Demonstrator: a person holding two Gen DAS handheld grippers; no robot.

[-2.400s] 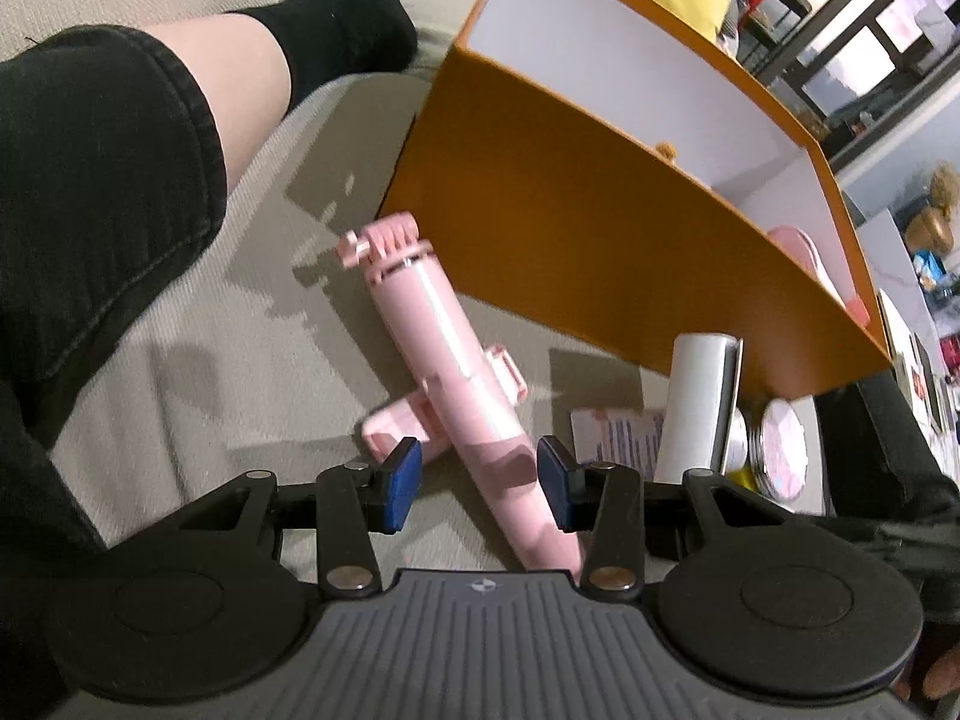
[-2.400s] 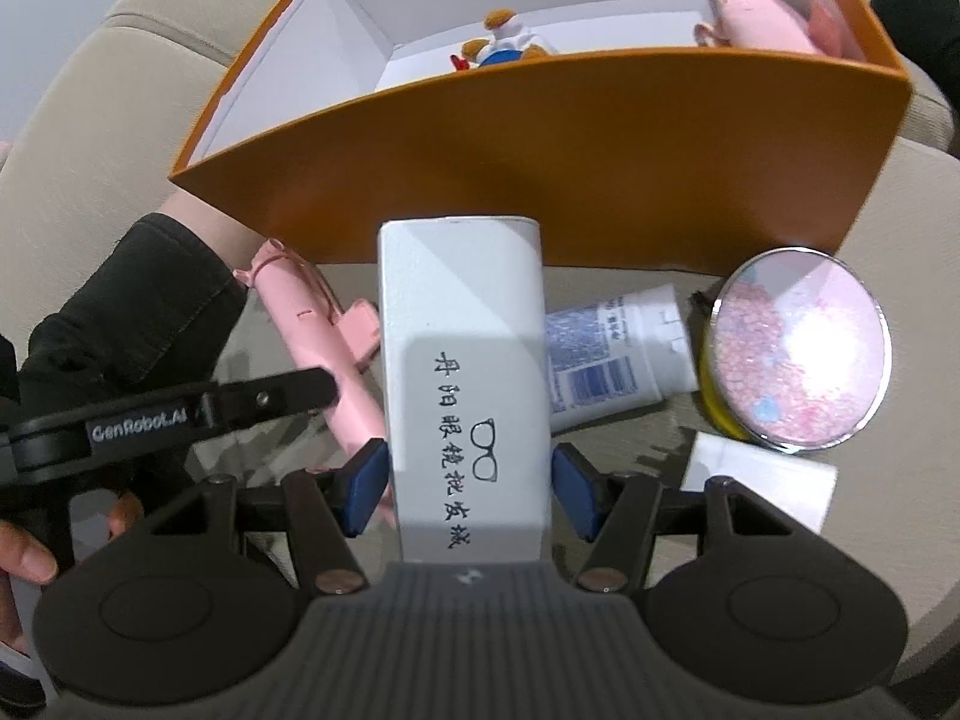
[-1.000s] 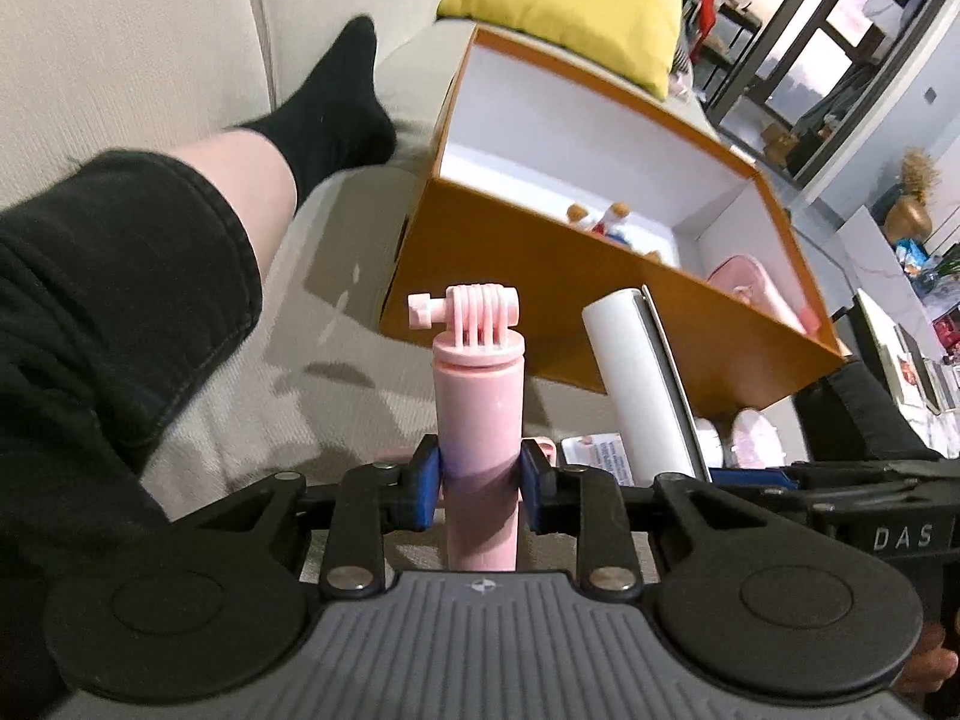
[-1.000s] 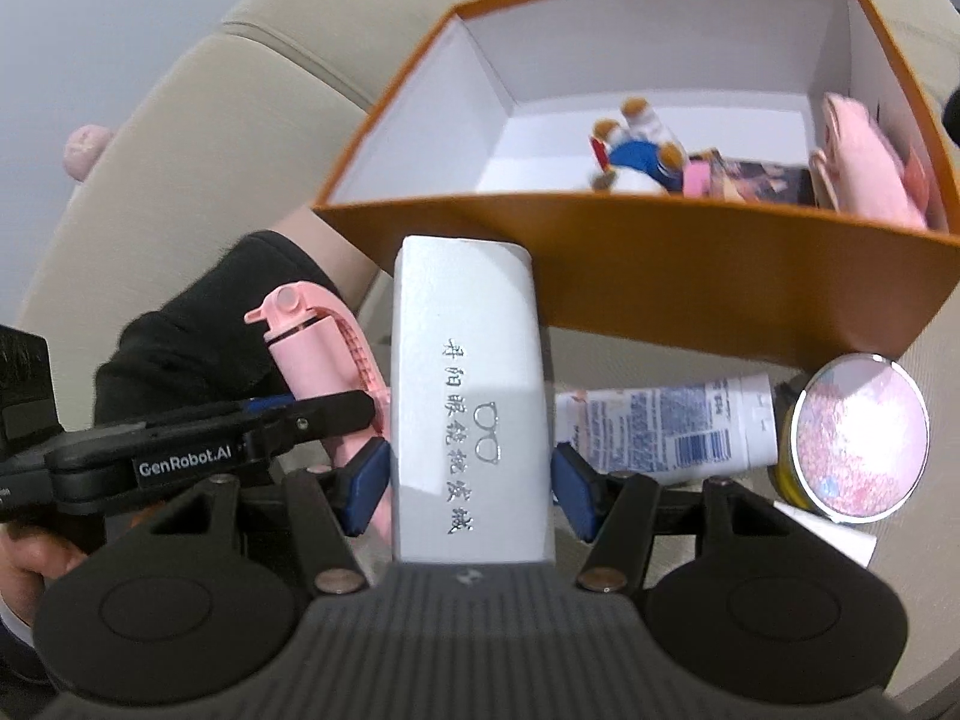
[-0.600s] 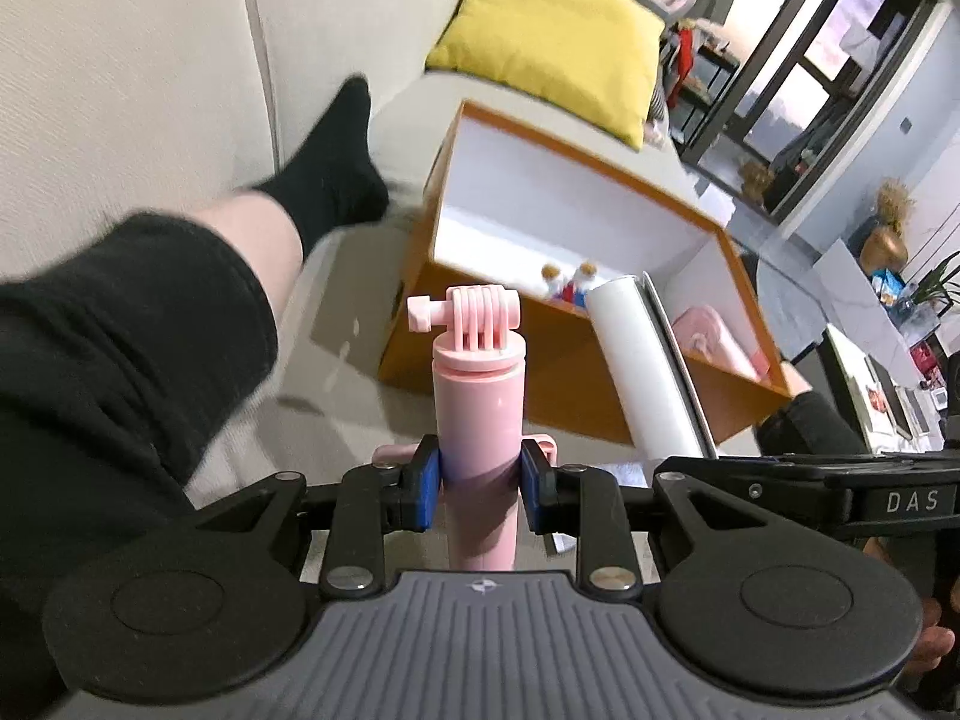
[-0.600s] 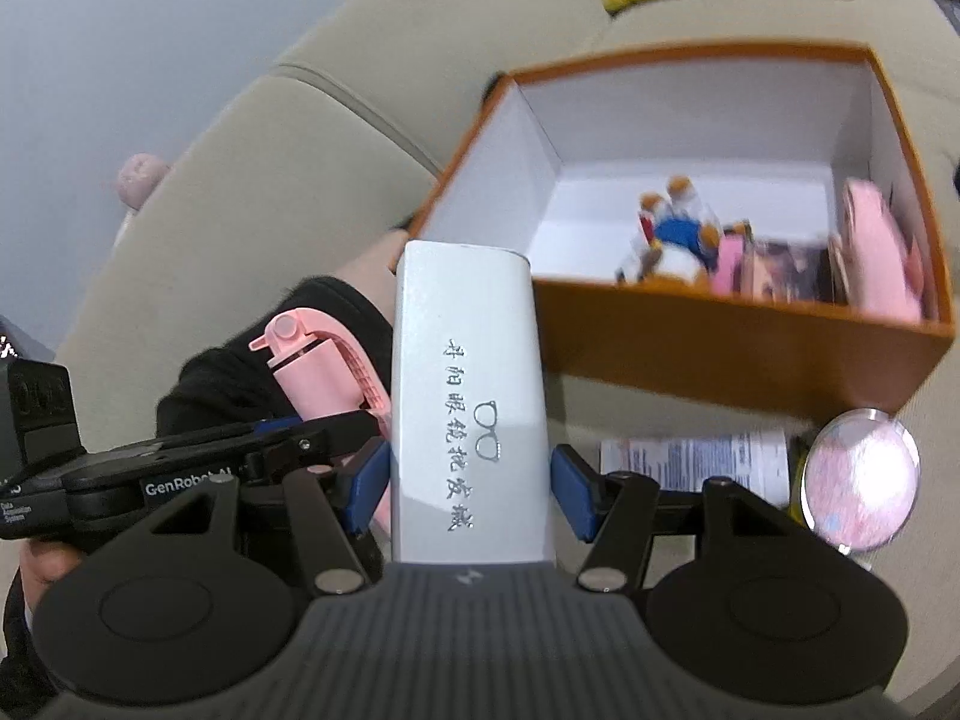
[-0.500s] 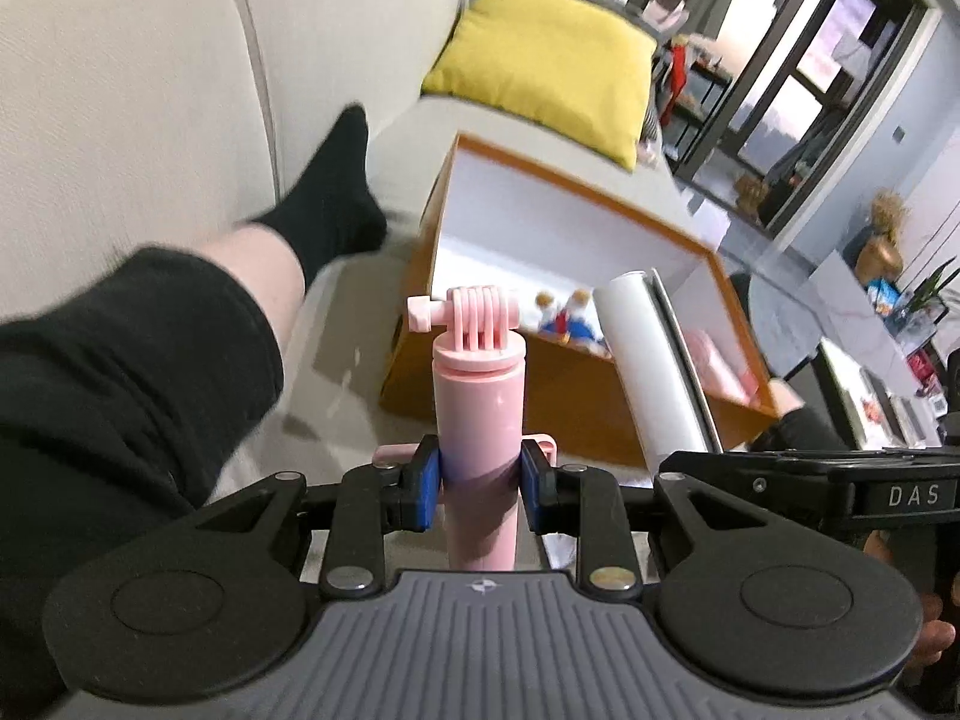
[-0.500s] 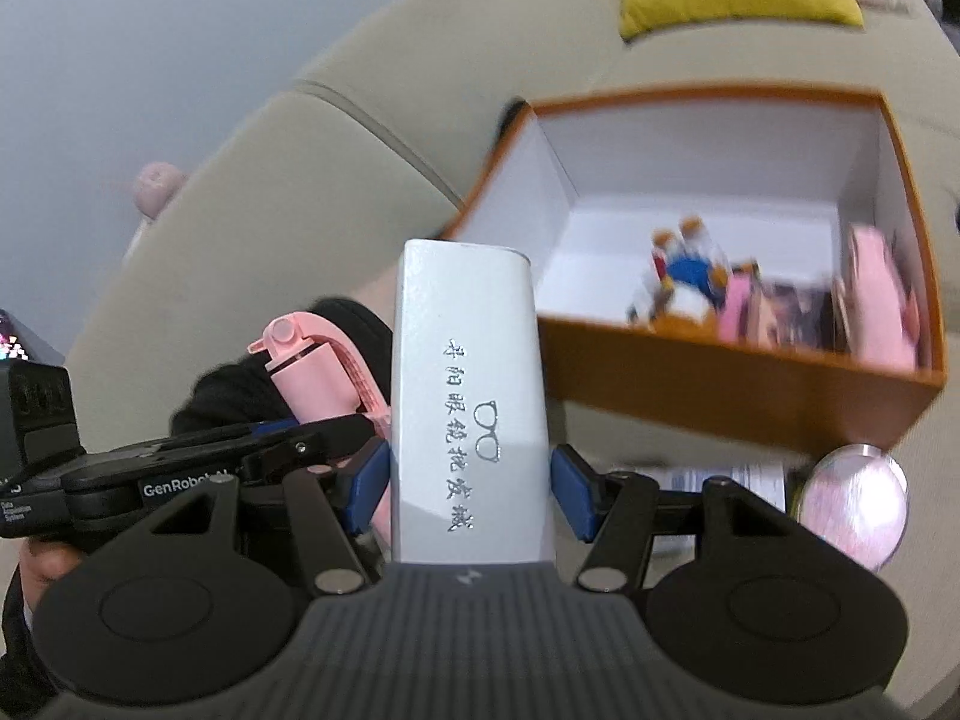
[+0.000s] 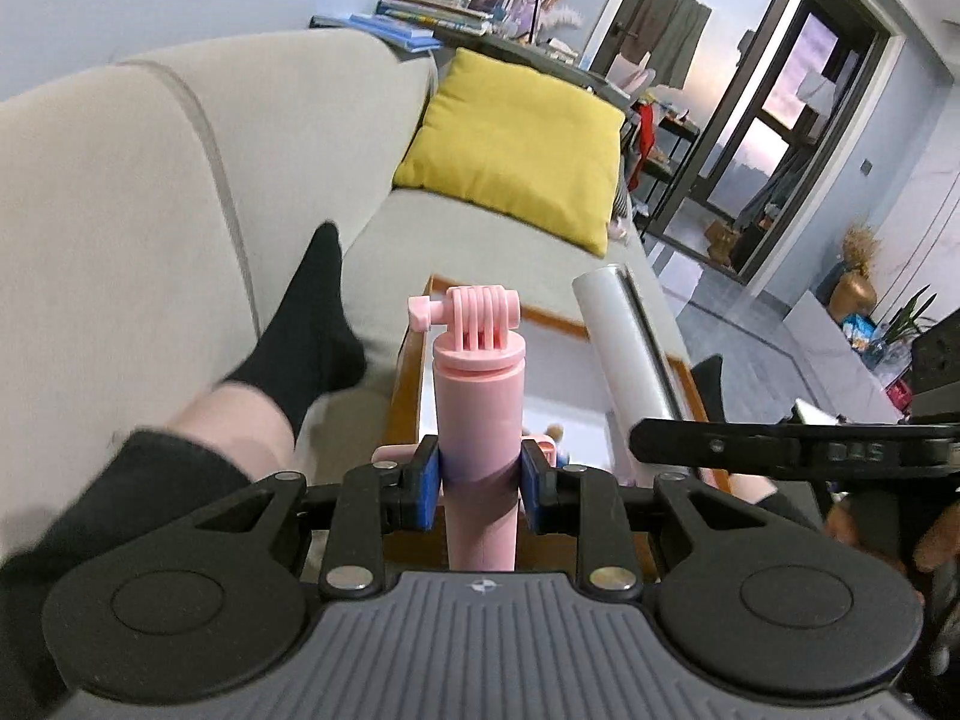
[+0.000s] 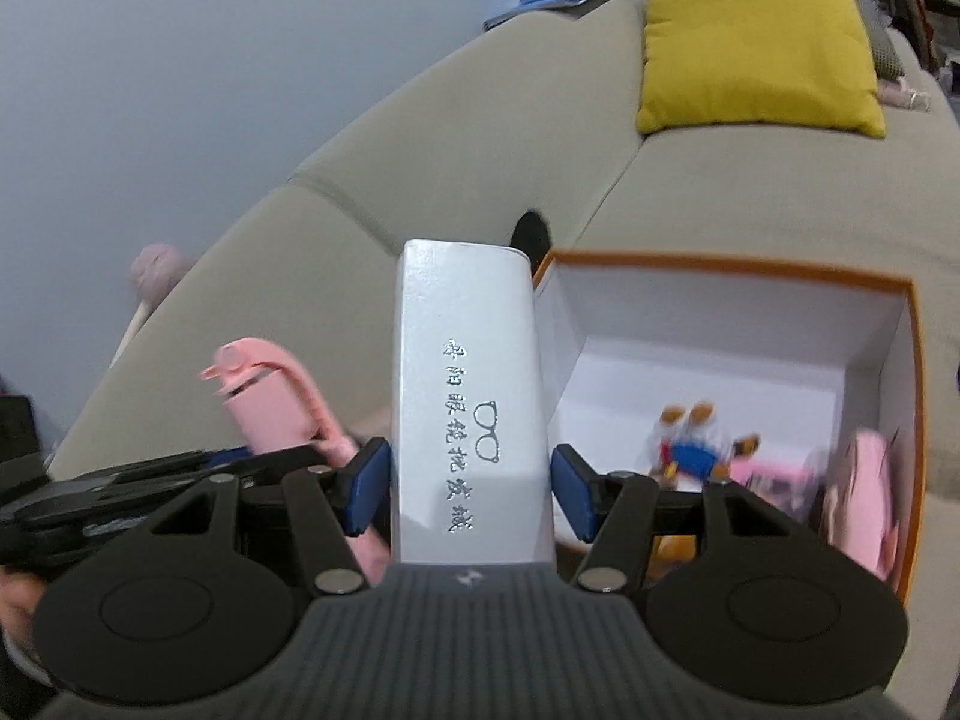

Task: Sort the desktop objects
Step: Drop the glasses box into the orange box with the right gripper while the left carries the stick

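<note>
- Left wrist view: I am clamping my left gripper (image 9: 479, 480) on the pink selfie stick (image 9: 478, 414), blue pads pressing both sides of its barrel, mount end pointing up and away from me. The orange storage box (image 9: 401, 402) is lying just beyond and below it on the beige sofa (image 9: 180, 192); a person's leg in a black sock (image 9: 306, 324) is resting to the box's left. To do this well, I am judging that the stick should go in lengthwise, head first, clearing the near wall before I loosen my hold.
- Right wrist view: I am clamping my right gripper (image 10: 470, 486) on the white glasses case (image 10: 468, 408), pads against its long sides, printed face up. The box's open white interior (image 10: 708, 372) is sitting ahead to the right, already holding a small duck figure (image 10: 696, 444) and a pink item (image 10: 864, 498) against the right wall. I am judging the bare floor on the left as the best landing spot, keeping both loads from knocking together.
</note>
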